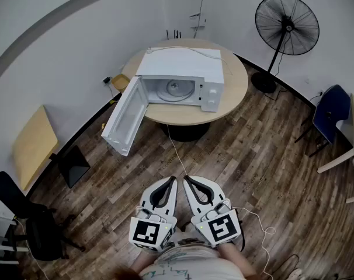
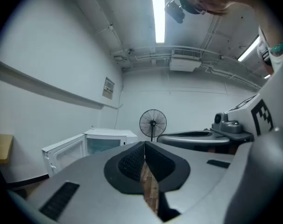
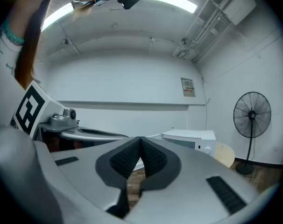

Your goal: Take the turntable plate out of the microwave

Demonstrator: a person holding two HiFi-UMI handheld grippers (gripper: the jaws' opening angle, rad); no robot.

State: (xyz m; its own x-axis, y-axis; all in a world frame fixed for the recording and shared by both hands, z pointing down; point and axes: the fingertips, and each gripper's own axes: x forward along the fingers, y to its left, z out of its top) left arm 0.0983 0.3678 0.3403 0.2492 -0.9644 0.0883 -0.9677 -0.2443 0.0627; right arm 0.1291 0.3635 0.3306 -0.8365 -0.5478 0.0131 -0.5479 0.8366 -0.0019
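My left tool (image 1: 173,181) and right tool (image 1: 187,179) are pressed together, empty. At twelve o'clock, the round glass turntable plate (image 1: 174,88) sits inside the door-open white boxy microwave (image 1: 180,70)

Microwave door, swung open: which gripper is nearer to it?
Left. The left gripper is below and right of the open microwave door in the head view, well apart from it; the right gripper sits beside the left one, even farther right.

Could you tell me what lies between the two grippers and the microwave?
In the head view: wooden floor, a thin white cable, and the table's rim.
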